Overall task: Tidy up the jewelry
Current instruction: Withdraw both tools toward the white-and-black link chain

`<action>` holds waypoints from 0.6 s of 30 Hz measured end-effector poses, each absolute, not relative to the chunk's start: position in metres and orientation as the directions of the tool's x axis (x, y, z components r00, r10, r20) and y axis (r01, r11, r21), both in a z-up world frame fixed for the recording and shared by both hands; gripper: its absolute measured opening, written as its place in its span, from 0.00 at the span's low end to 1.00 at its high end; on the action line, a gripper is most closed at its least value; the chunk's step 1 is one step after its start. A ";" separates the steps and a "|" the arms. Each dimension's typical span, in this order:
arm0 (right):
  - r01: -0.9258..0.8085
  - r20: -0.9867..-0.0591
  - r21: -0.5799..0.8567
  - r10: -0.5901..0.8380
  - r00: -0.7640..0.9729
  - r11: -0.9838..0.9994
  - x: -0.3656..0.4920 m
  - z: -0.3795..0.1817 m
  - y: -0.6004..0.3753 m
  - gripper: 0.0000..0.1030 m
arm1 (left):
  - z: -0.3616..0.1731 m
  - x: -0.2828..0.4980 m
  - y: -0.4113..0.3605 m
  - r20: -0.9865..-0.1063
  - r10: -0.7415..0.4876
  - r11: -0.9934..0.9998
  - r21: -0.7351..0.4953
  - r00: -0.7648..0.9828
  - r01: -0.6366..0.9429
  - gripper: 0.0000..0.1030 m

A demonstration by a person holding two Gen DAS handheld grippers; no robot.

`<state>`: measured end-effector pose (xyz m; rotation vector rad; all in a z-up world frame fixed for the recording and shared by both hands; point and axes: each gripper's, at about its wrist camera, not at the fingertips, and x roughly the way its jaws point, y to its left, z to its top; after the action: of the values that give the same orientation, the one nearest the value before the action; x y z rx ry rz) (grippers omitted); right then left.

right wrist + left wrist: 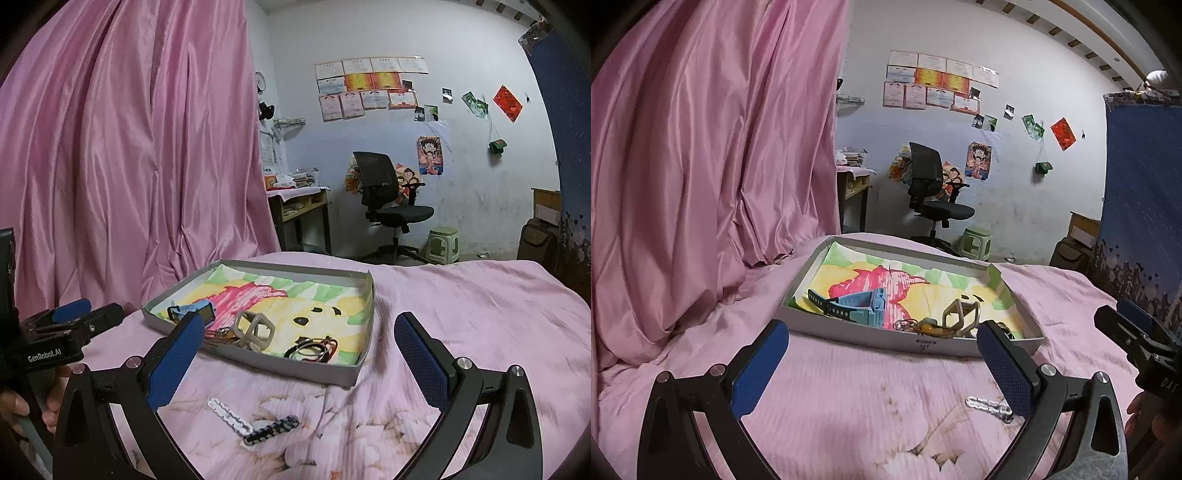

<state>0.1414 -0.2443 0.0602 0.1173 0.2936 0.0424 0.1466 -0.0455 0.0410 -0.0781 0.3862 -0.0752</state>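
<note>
A shallow grey box (871,338) (258,363) lined with a coloured drawing lies on the pink bed. Inside it are a blue watch (857,304) (192,310), a beige watch (960,317) (255,328), a small bunch of trinkets (923,326) and dark bangles (314,349). A white and black chain bracelet (251,424) (990,406) lies on the bedcover in front of the box. My left gripper (882,363) is open, short of the box, with nothing between its fingers. My right gripper (299,363) is open too, above the bracelet, holding nothing.
Pink curtain (701,147) hangs at the left behind the bed. Beyond the bed stand a black office chair (931,192), a green stool (975,243) and a small desk (299,206). A blue patterned cloth (1141,206) hangs at the right. The right gripper's body (1137,339) is beside my left one.
</note>
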 end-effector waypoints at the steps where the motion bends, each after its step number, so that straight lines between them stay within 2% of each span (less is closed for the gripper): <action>1: -0.023 -0.291 0.117 0.056 0.955 0.993 0.139 0.060 -0.244 0.98 | 0.040 0.145 -0.045 -0.375 -0.091 0.994 -0.086 0.923 0.064 1.00; 6: -0.021 -0.325 0.106 0.054 0.944 0.994 0.134 0.053 -0.244 0.98 | 0.037 0.141 -0.046 -0.386 -0.107 0.994 -0.069 0.916 0.087 1.00; 18: -0.038 -0.458 0.139 0.098 0.883 0.990 0.136 0.030 -0.258 0.98 | 0.019 0.151 -0.059 -0.516 -0.191 0.978 -0.033 0.835 0.204 1.00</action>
<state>0.1360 -0.2581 0.0297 0.1275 0.4829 0.0708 0.1510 -0.0592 0.0189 0.0240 0.5439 -0.2090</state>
